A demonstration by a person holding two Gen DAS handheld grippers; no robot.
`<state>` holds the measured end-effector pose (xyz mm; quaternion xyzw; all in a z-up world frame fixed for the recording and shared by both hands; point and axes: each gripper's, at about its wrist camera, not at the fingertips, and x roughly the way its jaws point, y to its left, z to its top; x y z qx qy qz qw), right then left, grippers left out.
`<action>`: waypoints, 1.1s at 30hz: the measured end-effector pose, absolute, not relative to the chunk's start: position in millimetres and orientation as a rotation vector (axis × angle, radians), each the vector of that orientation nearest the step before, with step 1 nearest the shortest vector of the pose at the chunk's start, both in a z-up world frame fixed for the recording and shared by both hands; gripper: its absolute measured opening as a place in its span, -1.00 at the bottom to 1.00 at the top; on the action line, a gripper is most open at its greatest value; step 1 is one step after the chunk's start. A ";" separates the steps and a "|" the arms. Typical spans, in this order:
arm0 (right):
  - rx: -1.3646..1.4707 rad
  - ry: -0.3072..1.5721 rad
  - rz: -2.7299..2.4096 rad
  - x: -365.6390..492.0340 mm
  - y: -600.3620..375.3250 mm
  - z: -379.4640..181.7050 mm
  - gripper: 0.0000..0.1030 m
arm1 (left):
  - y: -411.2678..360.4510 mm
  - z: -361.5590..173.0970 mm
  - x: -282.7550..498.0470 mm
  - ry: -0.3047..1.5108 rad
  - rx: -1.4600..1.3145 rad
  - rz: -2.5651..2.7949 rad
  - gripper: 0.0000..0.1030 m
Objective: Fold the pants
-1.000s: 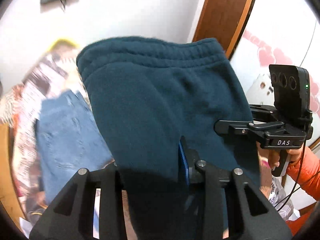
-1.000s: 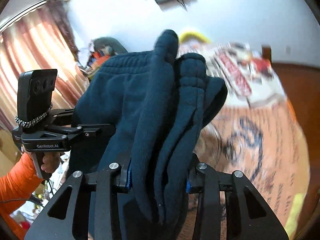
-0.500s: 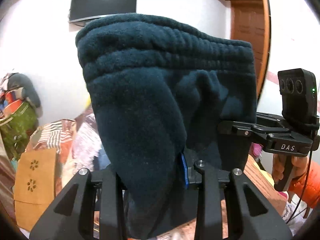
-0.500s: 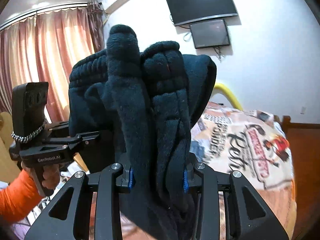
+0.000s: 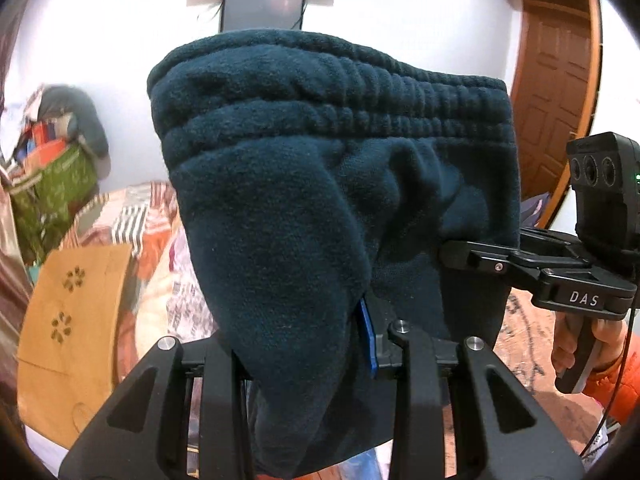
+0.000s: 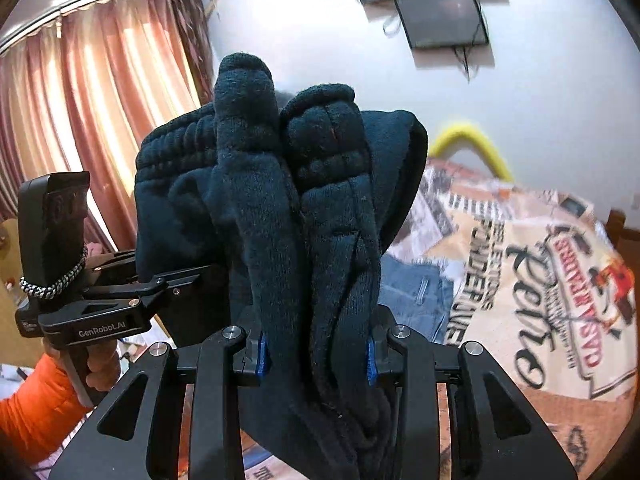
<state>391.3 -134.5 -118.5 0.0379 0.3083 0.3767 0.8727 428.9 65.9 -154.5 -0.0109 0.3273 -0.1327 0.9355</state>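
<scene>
Both grippers clamping dark teal pants [image 5: 320, 184], lifted above bed [image 6: 560, 280]. Left gripper [image 5: 304, 344] fingers pinching one waistband end, right gripper [image 6: 316, 354] gripping other; waistband spanning between fingers, legs hanging below.

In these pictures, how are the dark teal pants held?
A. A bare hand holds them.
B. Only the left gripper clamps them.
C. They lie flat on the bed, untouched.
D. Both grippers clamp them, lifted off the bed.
D: the dark teal pants bunch between the fingers of the left gripper and the right gripper, hanging above the bed.
</scene>
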 end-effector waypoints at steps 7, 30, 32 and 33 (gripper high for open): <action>0.073 0.727 0.745 439.8 -114.9 -161.6 -0.39 | 79.1 -207.7 487.1 0.746 -0.073 -0.271 -0.38; 0.031 0.817 0.618 464.7 -144.9 -182.3 -0.11 | 97.9 -234.9 512.2 0.930 -0.045 -0.114 -0.16; 0.024 0.759 0.617 449.4 -153.3 -159.9 -0.11 | 94.3 -207.1 486.8 0.883 -0.019 -0.108 -0.16; 0.018 0.732 0.620 440.6 -156.3 -149.0 -0.11 | 94.7 -195.9 481.5 0.866 -0.013 -0.108 -0.16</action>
